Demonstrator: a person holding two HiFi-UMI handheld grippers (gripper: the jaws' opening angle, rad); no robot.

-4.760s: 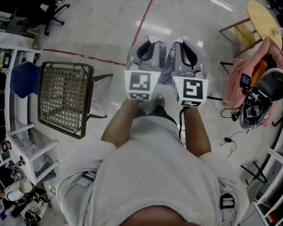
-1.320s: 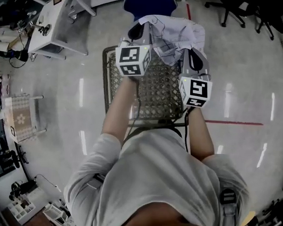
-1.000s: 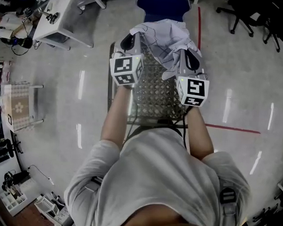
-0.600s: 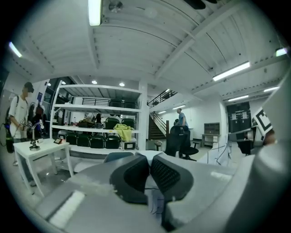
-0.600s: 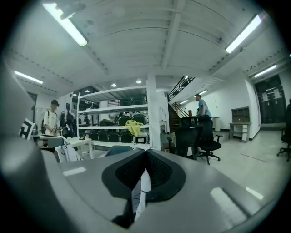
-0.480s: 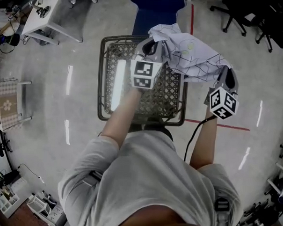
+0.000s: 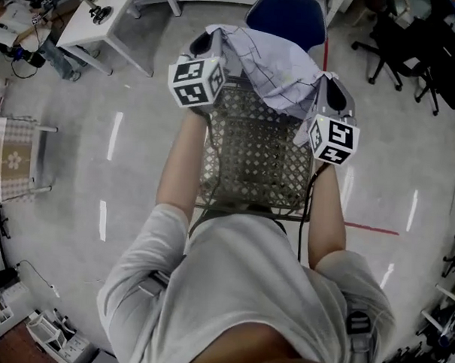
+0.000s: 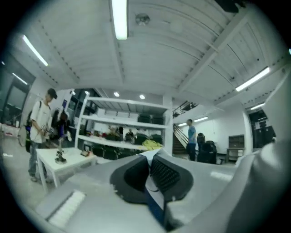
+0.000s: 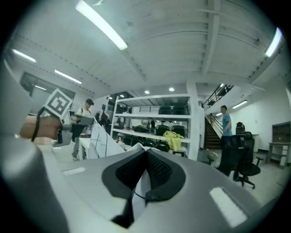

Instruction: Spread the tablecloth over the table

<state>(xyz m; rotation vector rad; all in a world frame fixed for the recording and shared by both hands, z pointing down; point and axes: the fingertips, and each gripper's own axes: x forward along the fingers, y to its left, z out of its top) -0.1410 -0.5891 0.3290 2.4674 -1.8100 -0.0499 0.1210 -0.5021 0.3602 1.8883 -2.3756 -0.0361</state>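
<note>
Polished floor [image 7: 77, 170], wire-mesh tabletop [image 7: 255, 159] below. Tablecloth [image 7: 274, 62] is held bunched over its far edge, pinched in fingers of left gripper [image 8: 149, 158] and right gripper [image 9: 144, 154]. Fabric is judged light, limp; corners best gripped.

A glossy grey floor [image 7: 137, 173] bears a red line [image 7: 370, 229], a white table [image 7: 107, 17], a blue chair [image 7: 289, 13] and black office chairs [image 7: 413, 57].
</note>
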